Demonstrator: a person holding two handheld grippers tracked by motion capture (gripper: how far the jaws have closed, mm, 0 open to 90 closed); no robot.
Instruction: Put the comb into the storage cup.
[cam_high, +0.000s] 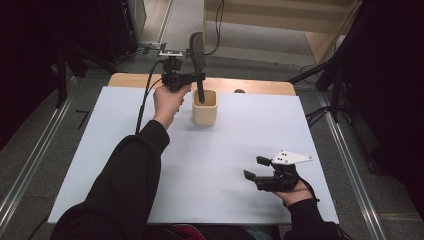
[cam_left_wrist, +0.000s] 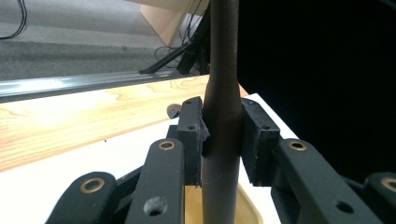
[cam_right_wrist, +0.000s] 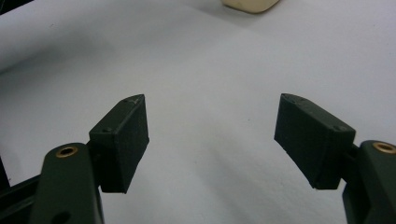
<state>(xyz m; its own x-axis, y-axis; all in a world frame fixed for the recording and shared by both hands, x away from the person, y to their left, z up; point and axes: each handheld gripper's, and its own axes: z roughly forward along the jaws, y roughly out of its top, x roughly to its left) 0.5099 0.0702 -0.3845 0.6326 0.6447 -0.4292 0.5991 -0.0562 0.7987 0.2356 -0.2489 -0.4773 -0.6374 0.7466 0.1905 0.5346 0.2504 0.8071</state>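
Left gripper (cam_high: 199, 77), upper centre, clamps a dark spatula (cam_high: 198, 52) handle, tip in the beige cup (cam_high: 205, 114). Keep it vertical, lower slowly; depth prob. shallow. Right gripper (cam_high: 256, 168), lower right, open w/ nothing.

Left gripper (cam_high: 200, 77) clamps the dark spatula (cam_high: 198, 52) upright, its handle down inside the cream holder (cam_high: 205, 114) near the surface's (cam_high: 225, 150) far edge. Right gripper (cam_high: 257, 167) rests wide apart by the near right corner.
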